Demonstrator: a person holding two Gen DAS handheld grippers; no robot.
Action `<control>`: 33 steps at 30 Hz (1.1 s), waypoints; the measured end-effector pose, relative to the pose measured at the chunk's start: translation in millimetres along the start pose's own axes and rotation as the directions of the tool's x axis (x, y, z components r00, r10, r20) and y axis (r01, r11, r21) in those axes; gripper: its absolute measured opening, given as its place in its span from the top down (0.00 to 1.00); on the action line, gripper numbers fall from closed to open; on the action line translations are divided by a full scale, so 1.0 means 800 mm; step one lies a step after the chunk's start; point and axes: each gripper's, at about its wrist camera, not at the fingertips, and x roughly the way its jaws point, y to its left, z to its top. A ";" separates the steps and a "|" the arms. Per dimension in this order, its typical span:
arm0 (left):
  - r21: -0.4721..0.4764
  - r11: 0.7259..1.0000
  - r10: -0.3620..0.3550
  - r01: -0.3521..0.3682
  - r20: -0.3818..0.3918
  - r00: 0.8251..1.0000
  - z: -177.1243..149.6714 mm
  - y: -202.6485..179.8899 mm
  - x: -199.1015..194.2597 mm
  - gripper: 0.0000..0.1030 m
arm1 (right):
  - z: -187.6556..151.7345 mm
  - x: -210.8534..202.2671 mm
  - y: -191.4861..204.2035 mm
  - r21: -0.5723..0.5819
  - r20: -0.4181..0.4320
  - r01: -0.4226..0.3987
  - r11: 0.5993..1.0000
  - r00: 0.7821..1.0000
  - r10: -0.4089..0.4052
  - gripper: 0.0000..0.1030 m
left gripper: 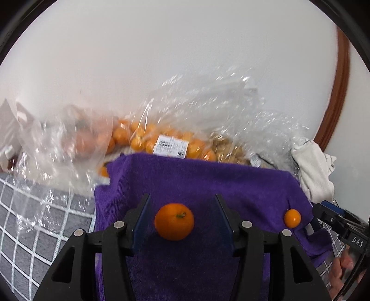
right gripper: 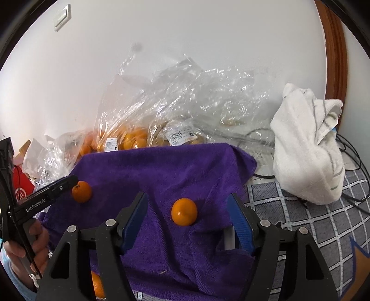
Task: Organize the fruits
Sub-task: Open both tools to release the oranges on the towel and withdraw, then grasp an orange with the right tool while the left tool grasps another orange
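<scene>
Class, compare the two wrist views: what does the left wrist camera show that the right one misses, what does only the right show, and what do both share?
Only the left wrist view: the stem end of the orange between the open left gripper.
Only the right wrist view: a wall switch, a red box, a third orange low down.
Both: the purple towel, bagged oranges, the white cloth, two loose oranges on the towel.

Both grippers are built of black linkage arms fixed with silver screws (left gripper: 119,224) and fitted with blue finger pads (right gripper: 240,220); "GenRobot.AI" (right gripper: 35,204) is printed in white.
</scene>
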 end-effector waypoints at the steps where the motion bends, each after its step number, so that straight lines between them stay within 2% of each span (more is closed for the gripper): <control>1: 0.006 1.000 0.004 -0.004 0.010 1.000 0.000 -0.002 -0.003 0.51 | 0.001 -0.004 0.001 -0.010 0.014 0.015 1.000 1.000 -0.015 0.32; 6: 0.013 1.000 -0.016 0.016 0.024 1.000 0.007 -0.009 -0.017 0.51 | 0.010 -0.021 0.007 -0.034 0.055 0.049 0.998 0.997 -0.047 0.32; 11: 0.068 0.998 -0.003 0.000 0.055 0.998 0.020 -0.024 -0.056 0.51 | 0.034 -0.048 0.021 -0.046 0.045 0.011 0.999 0.999 -0.009 0.32; 14: 0.078 0.996 -0.035 0.033 0.031 0.999 0.018 -0.023 -0.081 0.51 | 0.038 -0.078 0.026 -0.028 0.052 -0.048 0.998 0.997 0.049 0.32; 16: 0.075 0.996 -0.041 0.039 0.016 0.999 0.012 -0.017 -0.096 0.51 | 0.034 -0.094 0.032 -0.027 0.051 -0.033 0.999 0.998 0.035 0.32; 21: 0.017 0.998 -0.059 0.060 -0.051 0.997 -0.021 0.010 -0.131 0.51 | -0.009 -0.121 0.049 -0.038 0.034 -0.012 0.999 0.999 0.013 0.32; 25: -0.004 0.999 -0.046 0.046 -0.064 0.997 -0.055 0.030 -0.155 0.51 | -0.059 -0.120 0.064 -0.091 -0.019 -0.001 0.996 1.000 -0.001 0.32; 29: -0.032 0.998 -0.056 0.054 -0.085 0.995 -0.090 0.049 -0.174 0.51 | -0.104 -0.110 0.064 -0.102 -0.101 -0.066 0.993 0.993 0.056 0.47; 33: -0.058 0.997 -0.066 0.059 -0.124 0.990 -0.118 0.059 -0.179 0.51 | -0.123 -0.096 0.068 -0.113 -0.149 -0.096 0.989 0.986 0.079 0.52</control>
